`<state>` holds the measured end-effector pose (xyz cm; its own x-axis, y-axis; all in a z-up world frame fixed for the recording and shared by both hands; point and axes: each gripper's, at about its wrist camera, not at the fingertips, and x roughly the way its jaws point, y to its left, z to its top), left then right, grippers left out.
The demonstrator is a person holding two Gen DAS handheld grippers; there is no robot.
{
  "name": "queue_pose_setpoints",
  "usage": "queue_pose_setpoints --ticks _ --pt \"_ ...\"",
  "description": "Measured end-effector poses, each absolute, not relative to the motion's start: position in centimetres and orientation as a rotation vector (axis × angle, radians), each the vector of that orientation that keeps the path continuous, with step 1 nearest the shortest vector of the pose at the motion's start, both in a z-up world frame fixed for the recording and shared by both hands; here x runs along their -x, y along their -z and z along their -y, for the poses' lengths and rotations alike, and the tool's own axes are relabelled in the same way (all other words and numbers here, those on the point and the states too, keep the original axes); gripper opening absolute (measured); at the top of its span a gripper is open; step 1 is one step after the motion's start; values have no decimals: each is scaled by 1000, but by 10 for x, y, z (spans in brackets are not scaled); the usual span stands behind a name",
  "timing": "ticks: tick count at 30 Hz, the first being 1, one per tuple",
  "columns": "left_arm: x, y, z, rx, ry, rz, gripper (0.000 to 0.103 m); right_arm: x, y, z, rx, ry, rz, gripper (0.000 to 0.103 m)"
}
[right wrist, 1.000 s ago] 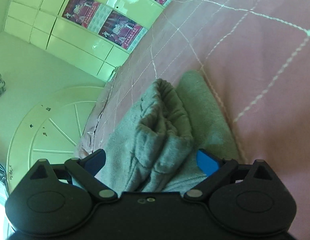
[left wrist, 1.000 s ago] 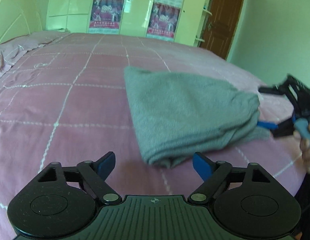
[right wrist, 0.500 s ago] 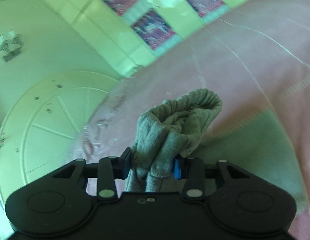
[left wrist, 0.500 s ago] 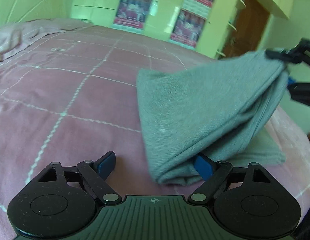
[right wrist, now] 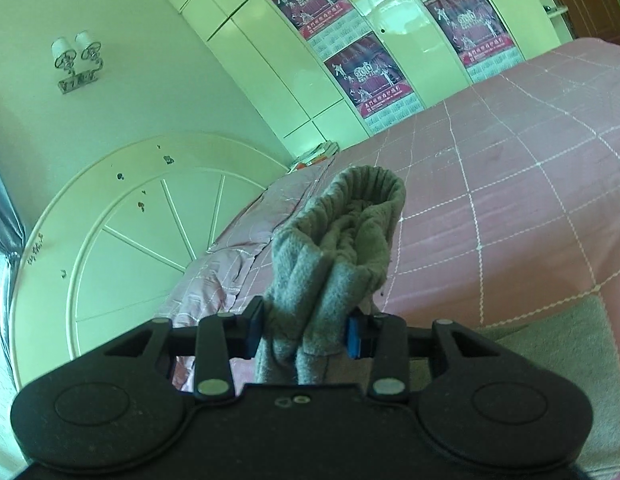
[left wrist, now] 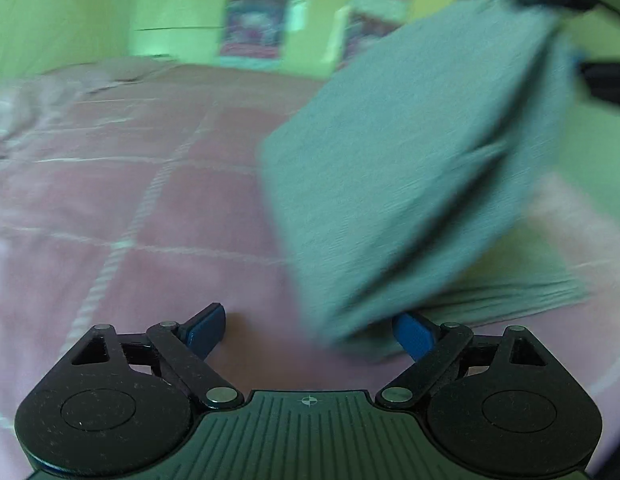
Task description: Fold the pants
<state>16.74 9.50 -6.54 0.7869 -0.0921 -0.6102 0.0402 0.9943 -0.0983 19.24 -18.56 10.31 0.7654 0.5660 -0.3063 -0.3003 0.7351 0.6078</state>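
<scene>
Bedroom scene: pink quilted bed [right wrist: 529,184] with white grid stitching, glossy wardrobe doors [right wrist: 270,60] with posters behind it, round white headboard [right wrist: 122,240] at the far end.

I'm running the right gripper [right wrist: 306,332] with its blue pads pinched tight on a thick bunched end of the grey pants [right wrist: 345,240]. Several layers are gathered between the pads. That end is up off the bed, and the top layers are hanging from it in a slanted sheet in the left wrist view, pants [left wrist: 409,160]. A lower layer is lying flat on the quilt under the raised part.

I'm holding the left gripper [left wrist: 310,334] low over the quilt with jaws spread wide, gripping nothing. The near corner of the pants is sitting at or just over its right pad. I can't tell if it's touching, since the left view is motion-blurred.

Progress, as I'm judging it: the pants are already stacked in several layers, so the early folds look done. I'm reading this as mid-way through a late fold, with the raised end needing to be carried over and laid down. Left to do: set it down square, release and flatten. Can't confirm whether another fold is needed after that.
</scene>
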Motion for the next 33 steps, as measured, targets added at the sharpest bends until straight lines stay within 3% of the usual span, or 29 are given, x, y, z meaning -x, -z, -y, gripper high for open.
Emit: queue_pose_setpoints --ticks 4,10,16,23,24,26,27,33 --pt "-158 55 -113 184 63 -563 91 -175 -92 223 -590 -407 -451 31" --pt "-163 68 -104 170 70 -629 95 -153 54 291 -779 -159 -703 28" --pt "-159 65 -106 189 59 -620 95 -155 16 274 -669 -195 -628 29" --pt "-160 66 -111 221 56 -589 95 -141 -29 269 -567 -318 -399 30" --pt "-161 67 -111 218 53 -594 95 -145 -18 272 -572 -300 -420 30" --pt "-164 69 -110 212 55 -603 97 -174 35 294 -706 -166 -677 31" --pt "-164 69 -108 199 56 -609 98 -174 57 303 -784 -163 -717 30" --pt "-161 67 -107 212 49 -604 98 -165 43 300 -733 -178 -657 31"
